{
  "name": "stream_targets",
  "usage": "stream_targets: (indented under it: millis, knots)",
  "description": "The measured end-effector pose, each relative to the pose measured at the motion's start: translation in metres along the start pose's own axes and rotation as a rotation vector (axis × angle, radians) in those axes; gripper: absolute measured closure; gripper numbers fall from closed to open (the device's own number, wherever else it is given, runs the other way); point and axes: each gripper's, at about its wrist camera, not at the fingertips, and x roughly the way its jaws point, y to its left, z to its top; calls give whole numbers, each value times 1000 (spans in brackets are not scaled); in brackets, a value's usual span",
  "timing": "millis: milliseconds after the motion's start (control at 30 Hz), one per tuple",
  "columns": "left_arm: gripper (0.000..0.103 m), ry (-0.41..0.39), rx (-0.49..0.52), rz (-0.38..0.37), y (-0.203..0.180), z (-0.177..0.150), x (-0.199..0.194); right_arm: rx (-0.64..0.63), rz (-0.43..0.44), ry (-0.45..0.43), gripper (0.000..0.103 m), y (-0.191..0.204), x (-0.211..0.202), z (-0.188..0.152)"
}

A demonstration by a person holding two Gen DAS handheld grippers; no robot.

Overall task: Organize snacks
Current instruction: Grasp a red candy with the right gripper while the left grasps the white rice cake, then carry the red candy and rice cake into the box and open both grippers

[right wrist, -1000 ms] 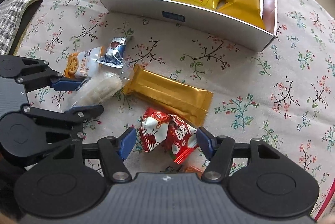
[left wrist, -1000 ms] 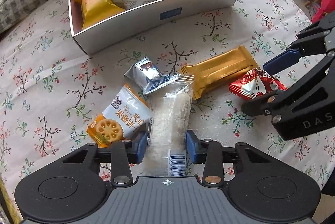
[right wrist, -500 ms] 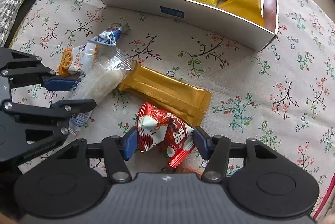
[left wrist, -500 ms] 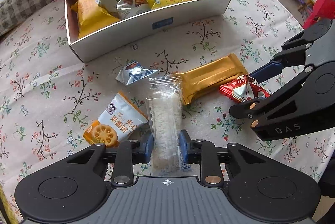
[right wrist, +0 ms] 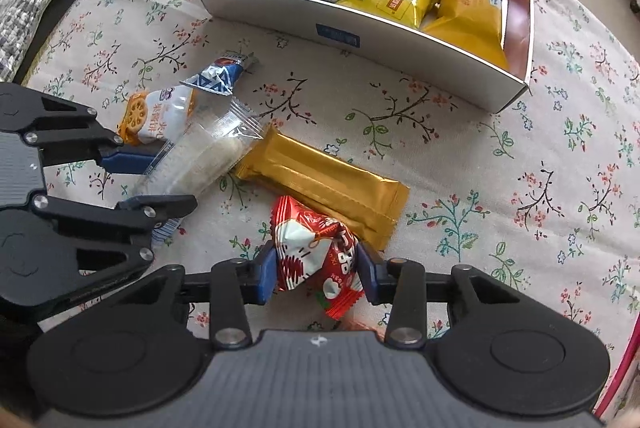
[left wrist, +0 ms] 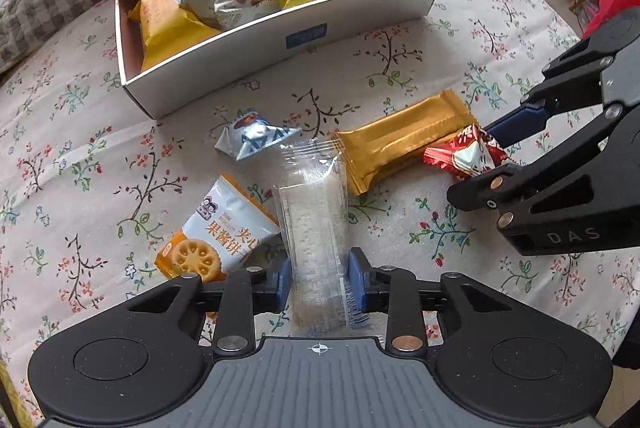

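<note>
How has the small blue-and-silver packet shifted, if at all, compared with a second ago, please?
Yes. The blue-and-silver packet now lies clear of the clear rice-cake packet, nearer the white box.

floral tablecloth (left wrist: 460, 39), white snack box (left wrist: 280, 51), gold bar (left wrist: 404, 139), biscuit packet (left wrist: 218, 232), maybe a blue candy (left wrist: 256, 137)

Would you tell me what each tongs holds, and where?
Left tongs: clear rice-cracker packet, near end, jaws easing open. Right tongs: red candy, middle, closing.
</note>
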Motion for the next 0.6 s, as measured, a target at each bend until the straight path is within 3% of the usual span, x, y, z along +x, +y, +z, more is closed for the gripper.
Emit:
stream_targets:
  millis: [100, 333, 600]
  knots:
    - [72, -14, 17, 13, -3, 0, 1, 7, 5, -2, 66, 0, 0, 0]
    - [83, -43, 3, -8, 0, 2, -8, 28, 30, -21, 69, -3, -8, 0]
    - [85, -78, -3, -33, 3, 2, -21, 54, 38, -42, 72, -7, -15, -1]
